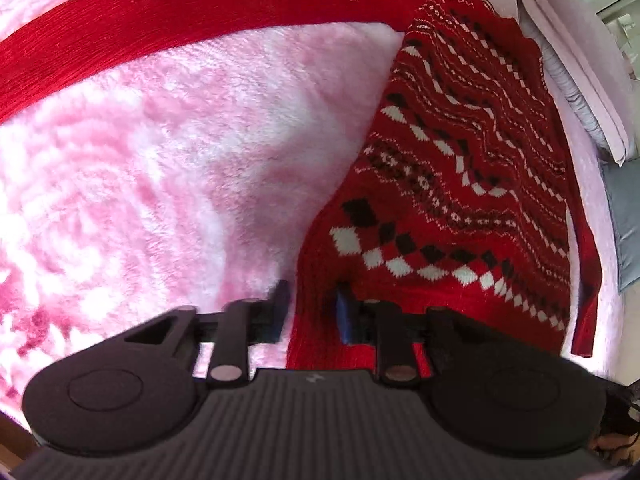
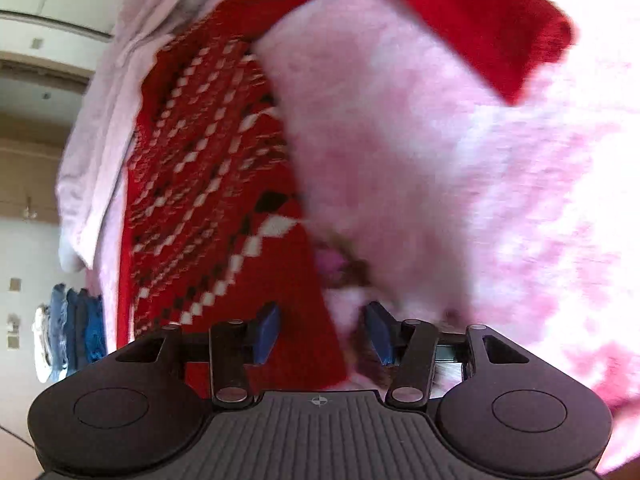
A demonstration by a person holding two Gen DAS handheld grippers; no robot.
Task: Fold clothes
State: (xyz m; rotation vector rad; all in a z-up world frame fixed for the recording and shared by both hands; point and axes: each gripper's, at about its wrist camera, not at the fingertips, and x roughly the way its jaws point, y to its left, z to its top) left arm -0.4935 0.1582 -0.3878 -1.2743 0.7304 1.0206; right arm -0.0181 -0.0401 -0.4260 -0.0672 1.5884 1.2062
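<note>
The left gripper (image 1: 310,312) is pinching the near side edge of the red sweater (image 1: 460,184). The right gripper (image 2: 322,332) is standing released astride the same hem; the blur makes contact uncertain. The sweater body is running lengthwise away over the pink blanket (image 1: 180,152), and its sleeve (image 1: 200,12) is stretching across the far edge, leaving open blanket beside the body.

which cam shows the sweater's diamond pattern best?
Left wrist view: the red sweater is sharp there, its black and white diamond bands readable across the body. The right wrist view shows the same sweater motion-blurred, with the pattern smeared.
</note>
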